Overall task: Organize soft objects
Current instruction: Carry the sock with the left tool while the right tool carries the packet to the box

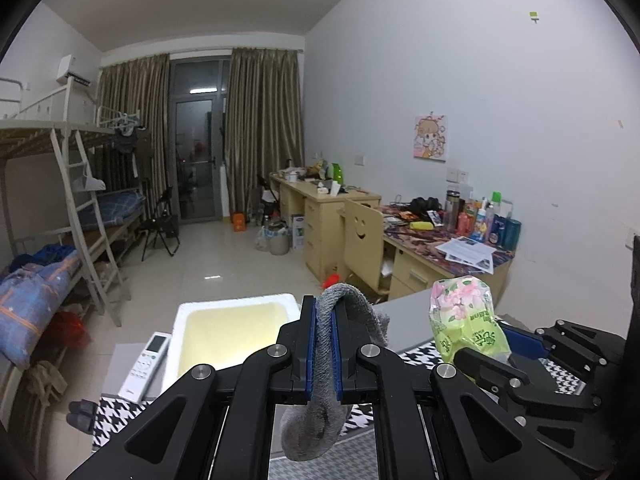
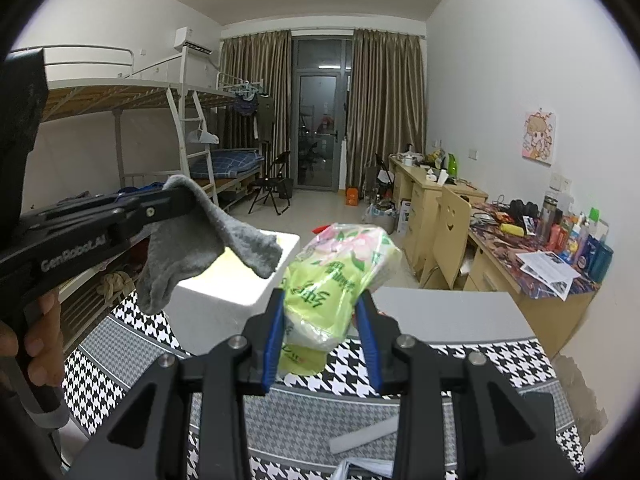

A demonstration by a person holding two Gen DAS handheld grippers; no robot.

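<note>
While raised near one white foam box [image 2: 240, 280]: left claw [image 1: 324, 344] clamped on one grey knitted sock [image 1: 316, 416], right claw [image 2: 320, 340] clamped on one green floral tissue pack [image 2: 332, 276].

bunk beds [image 1: 60, 184], cluttered desks [image 2: 532, 248] (bottles, papers), remote [image 1: 146, 364]

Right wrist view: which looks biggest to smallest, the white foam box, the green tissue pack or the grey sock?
1. White foam box, though partly hidden.
2 and 3. Green tissue pack and grey sock look alike; both hang near the camera, so unranked.
</note>
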